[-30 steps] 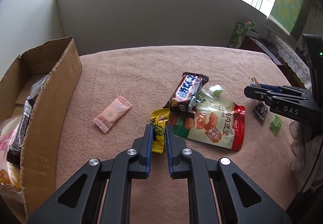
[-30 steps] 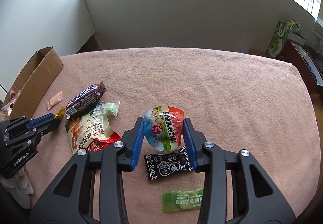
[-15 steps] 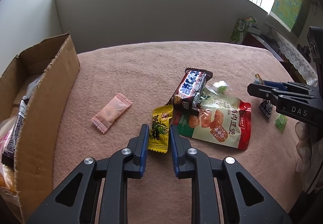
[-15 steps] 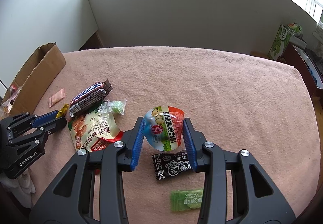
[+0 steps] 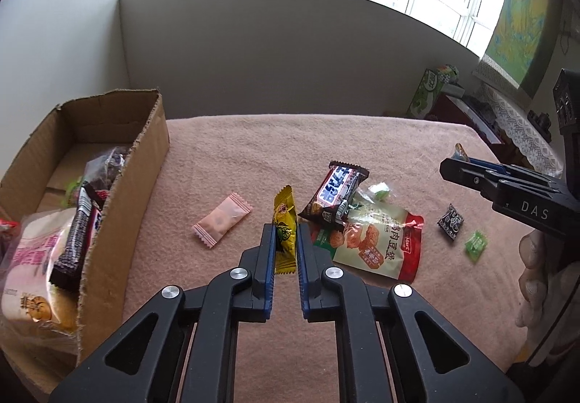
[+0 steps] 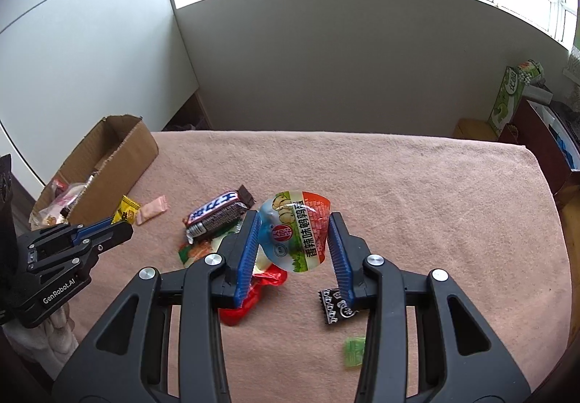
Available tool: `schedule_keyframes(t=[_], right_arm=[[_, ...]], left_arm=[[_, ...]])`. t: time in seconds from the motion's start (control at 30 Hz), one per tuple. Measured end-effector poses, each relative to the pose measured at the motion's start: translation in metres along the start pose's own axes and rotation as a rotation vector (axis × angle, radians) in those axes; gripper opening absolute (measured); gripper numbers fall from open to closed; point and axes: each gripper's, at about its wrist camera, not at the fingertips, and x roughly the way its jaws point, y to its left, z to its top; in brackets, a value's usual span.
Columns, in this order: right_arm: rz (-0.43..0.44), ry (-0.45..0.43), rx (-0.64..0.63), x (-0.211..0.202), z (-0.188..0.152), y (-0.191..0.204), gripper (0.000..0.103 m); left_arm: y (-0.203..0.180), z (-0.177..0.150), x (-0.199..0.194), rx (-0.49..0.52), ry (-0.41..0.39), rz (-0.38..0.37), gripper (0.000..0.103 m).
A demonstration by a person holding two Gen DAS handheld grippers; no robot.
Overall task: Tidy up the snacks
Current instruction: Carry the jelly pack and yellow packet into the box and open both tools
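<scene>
A yellow candy stood upright, pinched off the pink worktop, and a round egg pack hung tilted. A chocolate bar overlapped a tofu pouch, while a pink sachet lay near the open cardboard box.

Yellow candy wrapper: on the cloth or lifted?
Lifted: the yellow candy wrapper stands on end, pinched between the left gripper pads, clear of the pink cloth.

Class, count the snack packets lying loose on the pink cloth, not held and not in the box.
6: pink packet, chocolate bar, big pouch, pale green candy, black candy, green candy. None seems hidden.
</scene>
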Motion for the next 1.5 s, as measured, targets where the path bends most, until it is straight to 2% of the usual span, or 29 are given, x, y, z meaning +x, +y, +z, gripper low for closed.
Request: schedule_keyframes(t=[0.23, 0.43, 0.63, 0.97, 1.23, 1.27, 1.3, 1.33, 1.37, 1.4, 1.43, 1.5], right_arm=[[0.059, -0.032, -0.01, -0.003, 0.017, 0.038, 0.039], [0.139, -0.032, 0.004, 0.011, 0.029, 0.074, 0.039], [0.229, -0.029, -0.001, 0.029, 0.039, 0.119, 0.039], [0.256, 0.021, -0.099, 0.066, 0.038, 0.189, 0.04], [0.291, 0.043, -0.146, 0.086, 0.039, 0.228, 0.042], [0.289, 0.044, -0.15, 0.087, 0.039, 0.231, 0.044], [0.281, 0.043, -0.152, 0.089, 0.038, 0.233, 0.055], [0.274, 0.037, -0.151, 0.088, 0.037, 0.232, 0.071], [0.267, 0.027, -0.148, 0.088, 0.037, 0.232, 0.078], [0.259, 0.016, -0.142, 0.087, 0.037, 0.232, 0.086], [0.255, 0.01, -0.138, 0.085, 0.037, 0.23, 0.087], [0.253, 0.008, -0.131, 0.082, 0.038, 0.227, 0.087]], left_arm=[[0.012, 0.009, -0.044, -0.029, -0.113, -0.017, 0.01], [0.032, 0.009, -0.067, -0.046, -0.182, 0.023, 0.01], [0.068, 0.005, -0.077, -0.09, -0.211, 0.082, 0.01], [0.125, -0.008, -0.086, -0.163, -0.215, 0.137, 0.01], [0.145, -0.012, -0.088, -0.199, -0.216, 0.146, 0.01], [0.147, -0.013, -0.087, -0.199, -0.212, 0.145, 0.01], [0.149, -0.014, -0.086, -0.2, -0.209, 0.148, 0.01], [0.151, -0.014, -0.086, -0.204, -0.209, 0.15, 0.01], [0.151, -0.014, -0.086, -0.206, -0.211, 0.153, 0.011], [0.151, -0.014, -0.086, -0.206, -0.21, 0.157, 0.017], [0.151, -0.014, -0.086, -0.205, -0.209, 0.157, 0.023], [0.151, -0.016, -0.086, -0.196, -0.215, 0.163, 0.054]])
